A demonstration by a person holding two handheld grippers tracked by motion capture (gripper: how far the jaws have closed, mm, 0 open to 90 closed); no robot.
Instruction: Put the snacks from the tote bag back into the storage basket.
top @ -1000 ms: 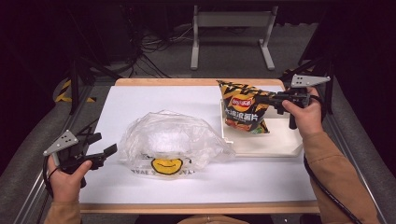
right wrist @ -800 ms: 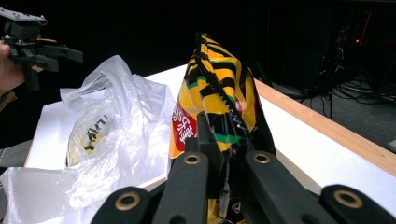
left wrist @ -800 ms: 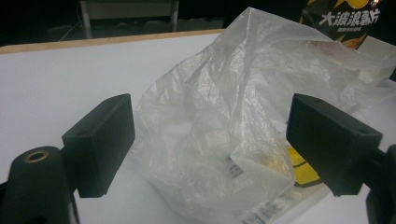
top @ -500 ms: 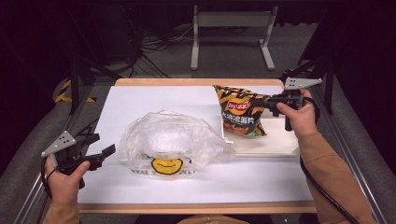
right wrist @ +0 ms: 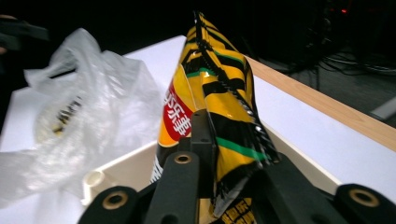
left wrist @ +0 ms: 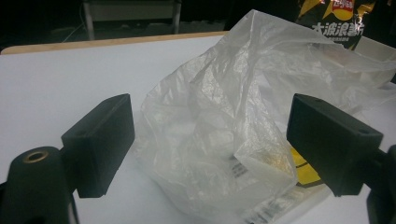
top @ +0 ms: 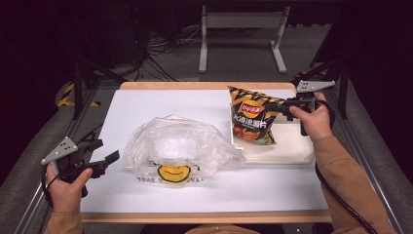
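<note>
Chip bag (top: pixel 253 117) upright at tray (top: pixel 292 153) left edge, right gripper (top: pixel 272 106) clamped on it, jaws just eased slightly, bag shifted left vs earlier; left gripper (top: pixel 108 158) wide, beside plastic bag (top: pixel 180 148).

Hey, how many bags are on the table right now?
2. A yellow-and-black chip bag stands in the white tray at the right, pinched by the right gripper. A clear plastic bag lies mid-table, near the open left gripper. Its contents can't be made out.
</note>
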